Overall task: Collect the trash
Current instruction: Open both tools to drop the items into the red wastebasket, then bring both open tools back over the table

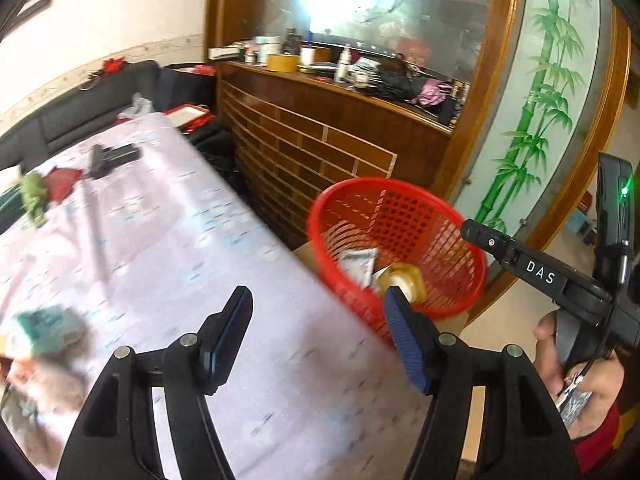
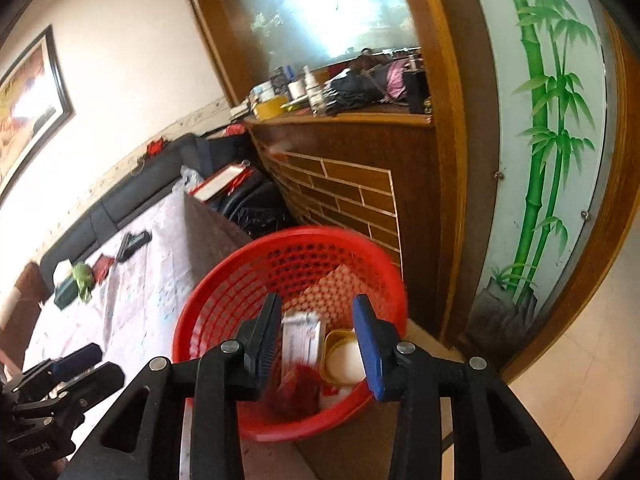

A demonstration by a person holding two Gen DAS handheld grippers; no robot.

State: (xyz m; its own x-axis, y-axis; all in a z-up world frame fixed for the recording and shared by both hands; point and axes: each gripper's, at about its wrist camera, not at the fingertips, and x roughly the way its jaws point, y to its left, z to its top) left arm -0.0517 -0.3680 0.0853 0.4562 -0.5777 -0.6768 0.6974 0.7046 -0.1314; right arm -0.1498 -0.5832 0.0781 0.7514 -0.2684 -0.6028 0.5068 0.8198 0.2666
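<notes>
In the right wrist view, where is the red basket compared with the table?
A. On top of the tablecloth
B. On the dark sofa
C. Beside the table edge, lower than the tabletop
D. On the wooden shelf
C: the red basket sits off the table edge, below its top.

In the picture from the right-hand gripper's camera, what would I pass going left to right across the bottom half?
The other gripper at the left edge → the table with its pale patterned cloth → the red basket of trash → the painted bamboo panel.
</notes>
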